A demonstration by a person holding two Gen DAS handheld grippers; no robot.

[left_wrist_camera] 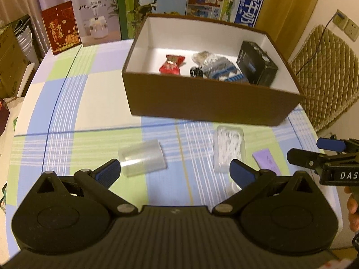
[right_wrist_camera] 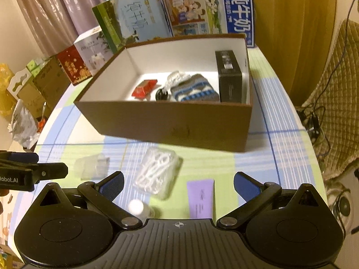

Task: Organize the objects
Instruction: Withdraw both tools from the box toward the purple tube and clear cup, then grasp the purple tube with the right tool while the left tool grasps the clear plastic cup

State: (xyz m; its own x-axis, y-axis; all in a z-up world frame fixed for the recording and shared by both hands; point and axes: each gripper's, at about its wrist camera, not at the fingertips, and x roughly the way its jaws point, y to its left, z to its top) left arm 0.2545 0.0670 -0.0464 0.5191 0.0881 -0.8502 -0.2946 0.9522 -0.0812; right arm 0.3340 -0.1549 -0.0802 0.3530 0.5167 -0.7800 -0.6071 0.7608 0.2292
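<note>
The box [left_wrist_camera: 211, 103], brown outside and white inside, sits open-topped on the checked tablecloth [left_wrist_camera: 74, 103], in front of a row of upright cartons. In it lie a red packet [left_wrist_camera: 172, 65], a striped knit pouch [left_wrist_camera: 224, 72], a clear wrapper [left_wrist_camera: 203, 57], a dark coiled cord [left_wrist_camera: 196, 72] and a black case [left_wrist_camera: 257, 67] against the right wall.

On the cloth just before the box are a clear cup [left_wrist_camera: 141, 160] on its side, a clear bag of white picks [left_wrist_camera: 228, 149] and a purple tube [left_wrist_camera: 267, 160]. Only the right wrist view shows a small white-capped bottle [right_wrist_camera: 138, 208] close under the gripper, beside the tube. Only the left wrist view shows a bit of the person's hand [left_wrist_camera: 352, 208] at the right edge.

The left gripper [left_wrist_camera: 175, 170] hovers over the cloth with jaws wide apart, the cup near its left finger. The right gripper [right_wrist_camera: 178, 182] is likewise spread, empty, above the picks and tube.
</note>
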